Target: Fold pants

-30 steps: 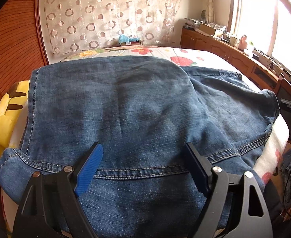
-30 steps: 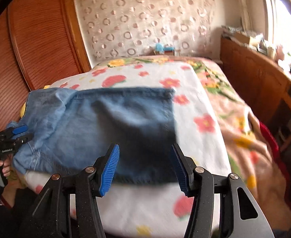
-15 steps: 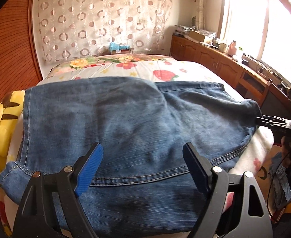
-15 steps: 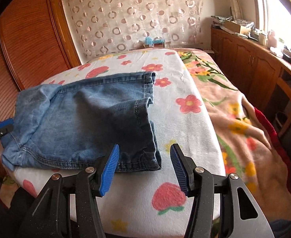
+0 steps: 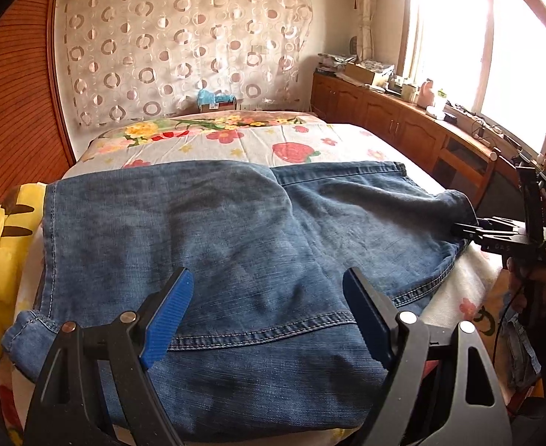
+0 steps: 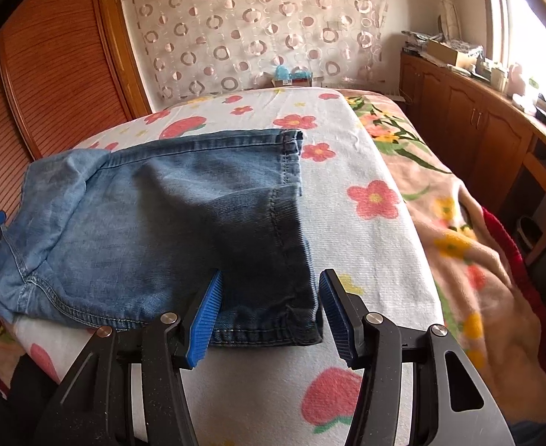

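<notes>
Two grippers flank one pair of folded jeans [image 5: 213, 245] lying on the flower-print bedsheet [image 5: 258, 145]; at nine o'clock in the left wrist view a yellow plush toy [image 5: 1, 245] sits touching the denim; the left gripper [image 5: 269, 316] hangs at six o'clock, its fingers spread wide, pinching nothing; the right gripper [image 6: 269, 312], likewise splayed, straddles the hem corner at six o'clock in its own view; seen from the left camera it sits at three o'clock, seemingly against the jeans' edge.
</notes>
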